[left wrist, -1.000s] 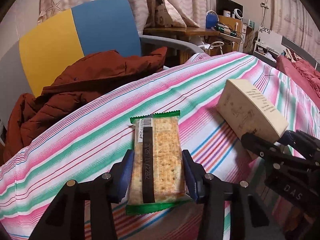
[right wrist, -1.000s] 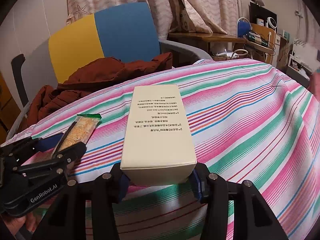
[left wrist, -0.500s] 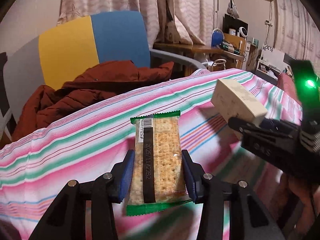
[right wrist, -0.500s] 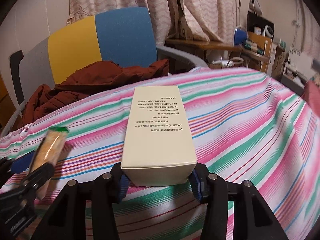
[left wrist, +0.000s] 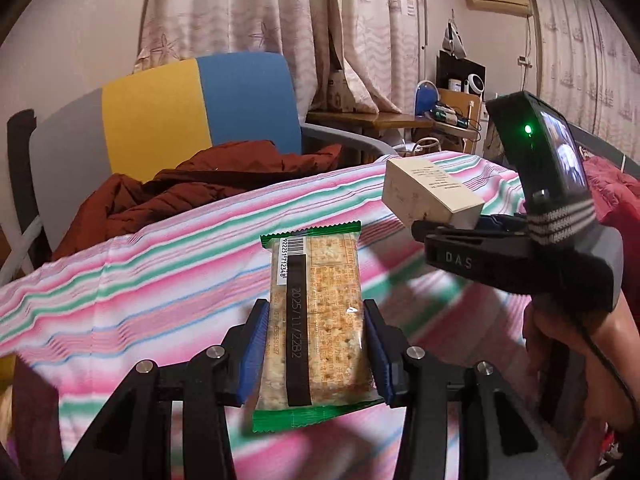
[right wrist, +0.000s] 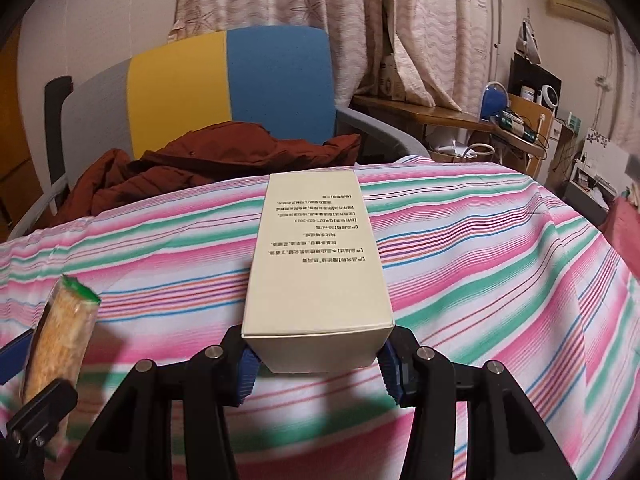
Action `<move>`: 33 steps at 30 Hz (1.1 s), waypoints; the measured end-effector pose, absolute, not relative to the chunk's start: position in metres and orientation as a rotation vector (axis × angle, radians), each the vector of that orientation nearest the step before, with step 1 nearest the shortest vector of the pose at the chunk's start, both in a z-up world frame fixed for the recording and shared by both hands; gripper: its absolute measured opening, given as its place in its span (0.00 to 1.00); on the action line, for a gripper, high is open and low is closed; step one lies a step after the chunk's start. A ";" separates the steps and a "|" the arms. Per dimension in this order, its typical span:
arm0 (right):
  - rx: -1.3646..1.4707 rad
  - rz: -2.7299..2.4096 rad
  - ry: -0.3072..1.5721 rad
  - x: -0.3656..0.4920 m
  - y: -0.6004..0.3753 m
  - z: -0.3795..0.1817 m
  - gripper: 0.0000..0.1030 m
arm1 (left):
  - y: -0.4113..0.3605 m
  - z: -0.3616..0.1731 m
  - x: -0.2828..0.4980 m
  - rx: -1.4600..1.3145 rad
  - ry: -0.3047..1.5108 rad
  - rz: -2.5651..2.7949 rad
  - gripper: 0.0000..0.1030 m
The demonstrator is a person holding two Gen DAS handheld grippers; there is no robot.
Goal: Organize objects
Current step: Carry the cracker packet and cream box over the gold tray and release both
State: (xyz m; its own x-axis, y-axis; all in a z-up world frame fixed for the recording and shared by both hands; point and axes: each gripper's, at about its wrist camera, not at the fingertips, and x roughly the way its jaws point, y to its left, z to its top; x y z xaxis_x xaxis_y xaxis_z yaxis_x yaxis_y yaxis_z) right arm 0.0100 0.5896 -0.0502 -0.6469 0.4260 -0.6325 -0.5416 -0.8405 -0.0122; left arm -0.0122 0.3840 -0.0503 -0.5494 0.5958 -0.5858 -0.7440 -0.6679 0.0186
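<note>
A cracker packet (left wrist: 316, 312) with green ends and a black date strip is clamped between the blue pads of my left gripper (left wrist: 315, 354), held above the striped bedcover (left wrist: 160, 272). My right gripper (right wrist: 318, 360) is shut on a cream printed box (right wrist: 316, 256), which points away over the same cover. In the left wrist view the box (left wrist: 428, 196) and the right gripper (left wrist: 476, 256) hang at the right, a hand below them. The packet (right wrist: 60, 332) shows edge-on at the lower left of the right wrist view.
A chair with a yellow and blue back (left wrist: 196, 108) stands behind the bed, a rust-red jacket (left wrist: 208, 188) heaped on its seat. A cluttered wooden desk (right wrist: 452, 116) and curtains (left wrist: 320, 28) fill the back. A red quilt (left wrist: 612, 192) lies at the right.
Both grippers have lifted with their loads and pulled back from the bedcover. The left gripper swung left, so the right gripper and its box now sit higher and closer at its right.
</note>
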 end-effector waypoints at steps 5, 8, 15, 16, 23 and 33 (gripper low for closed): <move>-0.919 2.484 0.278 0.022 0.564 -0.042 0.49 | 0.356 -0.052 -0.005 -0.722 0.294 2.227 0.45; -0.942 2.513 0.310 0.031 0.545 -0.039 0.49 | 0.342 -0.052 -0.004 -0.727 0.266 2.238 0.45; -0.954 2.585 0.332 0.051 0.492 -0.028 0.49 | 0.300 -0.046 0.006 -0.778 0.128 2.246 0.45; -0.953 2.596 0.336 0.053 0.487 -0.026 0.49 | 0.295 -0.045 0.009 -0.780 0.112 2.243 0.45; -0.971 2.657 0.346 0.065 0.444 -0.018 0.49 | 0.244 -0.032 0.039 -0.773 0.053 2.224 0.45; -1.020 2.758 0.398 0.071 0.383 -0.016 0.49 | 0.173 -0.013 0.067 -0.750 -0.036 2.260 0.45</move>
